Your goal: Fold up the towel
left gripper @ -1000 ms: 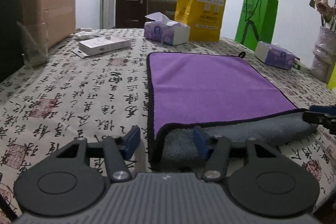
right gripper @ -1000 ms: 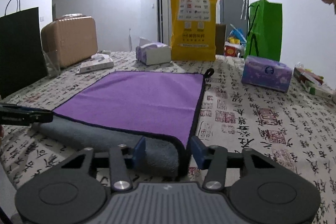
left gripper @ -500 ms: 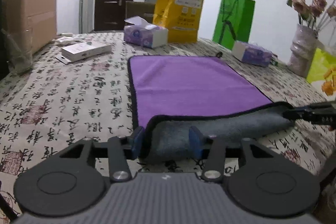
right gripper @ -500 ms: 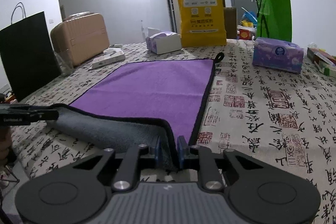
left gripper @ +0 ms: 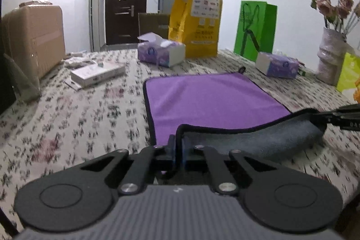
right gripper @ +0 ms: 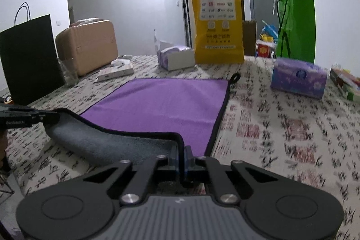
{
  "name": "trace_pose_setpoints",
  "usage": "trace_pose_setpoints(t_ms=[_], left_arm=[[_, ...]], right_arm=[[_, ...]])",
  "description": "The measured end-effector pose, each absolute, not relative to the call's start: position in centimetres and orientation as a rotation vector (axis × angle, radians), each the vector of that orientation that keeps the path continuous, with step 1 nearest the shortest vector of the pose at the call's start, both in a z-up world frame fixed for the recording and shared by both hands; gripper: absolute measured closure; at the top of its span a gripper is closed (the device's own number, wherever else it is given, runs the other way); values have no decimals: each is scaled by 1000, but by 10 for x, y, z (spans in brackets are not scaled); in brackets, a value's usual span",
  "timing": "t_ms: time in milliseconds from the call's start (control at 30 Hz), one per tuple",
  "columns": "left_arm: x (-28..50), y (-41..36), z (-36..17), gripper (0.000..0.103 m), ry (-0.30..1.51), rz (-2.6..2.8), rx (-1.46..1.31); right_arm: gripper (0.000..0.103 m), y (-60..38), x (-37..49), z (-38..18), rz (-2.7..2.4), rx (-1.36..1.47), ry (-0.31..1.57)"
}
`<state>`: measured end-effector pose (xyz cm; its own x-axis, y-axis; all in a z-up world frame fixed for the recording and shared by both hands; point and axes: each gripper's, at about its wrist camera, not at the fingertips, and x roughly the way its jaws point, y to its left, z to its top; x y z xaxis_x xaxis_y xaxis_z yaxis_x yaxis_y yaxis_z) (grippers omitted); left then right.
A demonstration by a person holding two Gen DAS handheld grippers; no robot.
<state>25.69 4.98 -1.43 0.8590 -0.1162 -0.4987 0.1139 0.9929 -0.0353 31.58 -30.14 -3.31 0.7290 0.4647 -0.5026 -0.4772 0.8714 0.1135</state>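
Table (left gripper: 67, 118) covered by a calligraphy-print cloth. Lying on it: purple towel (left gripper: 209, 100), two tissue boxes (left gripper: 160, 52) (left gripper: 277, 64), flat white box (left gripper: 97, 73), yellow bag (left gripper: 198, 17), green bag (left gripper: 255, 30), beige suitcase (left gripper: 31, 37), flower vase (left gripper: 330, 60).

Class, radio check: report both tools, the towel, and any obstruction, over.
Left tool shut on towel near corner. Right tool shut on the other near corner. Near edge lifted, grey underside showing. Fold path clear; tissue box sits beside.

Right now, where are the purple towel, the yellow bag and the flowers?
purple towel (left gripper: 209, 100): left wrist view, middle of its flat purple face.
yellow bag (right gripper: 217, 21): right wrist view, its printed front.
flowers (left gripper: 326, 6): left wrist view, a pink bloom.
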Motion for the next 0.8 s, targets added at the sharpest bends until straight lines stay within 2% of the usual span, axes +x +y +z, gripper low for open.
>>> trace_pose_setpoints(t_ms=[533,800], left_arm=[[342,57,13,98,448,-114,67],[404,69,15,98,473,-128,51]], right_arm=[[99,-281,400,-16,489,-117,504],[99,-273,465,-6,493,-123,539]])
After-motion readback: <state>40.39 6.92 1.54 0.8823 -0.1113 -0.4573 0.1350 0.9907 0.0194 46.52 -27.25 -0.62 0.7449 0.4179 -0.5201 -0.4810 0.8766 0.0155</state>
